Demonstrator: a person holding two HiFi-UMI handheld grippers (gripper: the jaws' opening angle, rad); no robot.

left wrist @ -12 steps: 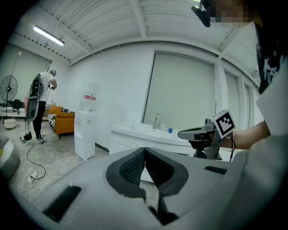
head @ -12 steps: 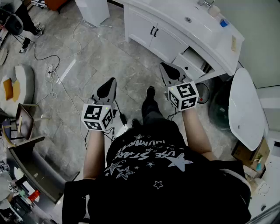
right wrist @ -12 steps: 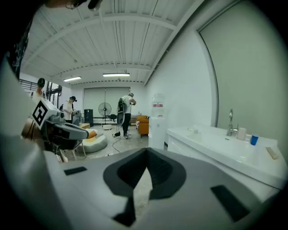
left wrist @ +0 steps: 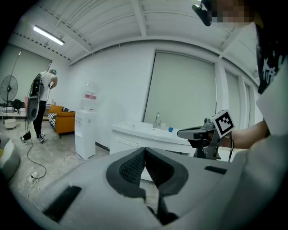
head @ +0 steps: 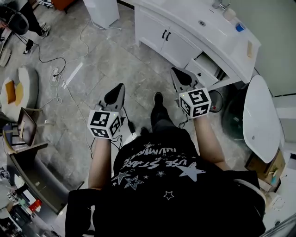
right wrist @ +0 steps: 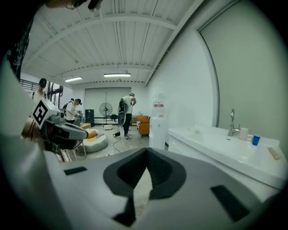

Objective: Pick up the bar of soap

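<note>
Well, at my far left, loose cables (head: 60,65) trail over the grey stone-tile floor (head: 106,55), beside a pale round cushion (head: 25,85). A white water dispenser (head: 101,10) stands against the wall further back. My left gripper (head: 118,90) hangs over bare floor with its jaws pressed together, nothing between them (left wrist: 145,155). My black shoe (head: 158,97) shows between the two grippers. My right gripper (head: 178,74) is likewise closed up tight and empty (right wrist: 146,155).

An open drawer (head: 204,65) juts from the white vanity (head: 171,39) near the right gripper's tip. Along the vanity top come the faucet (head: 221,4), a small blue cup (head: 239,27), and, at the right end, the bar of soap (head: 249,48). It lies flat near the counter's edge, well apart from both grippers. A dark bin (head: 233,113) and a white tabletop (head: 260,115) crowd the floor at my right. The room is long and white-walled, with strip lights on a ribbed ceiling and people standing at the far end (right wrist: 127,114).
</note>
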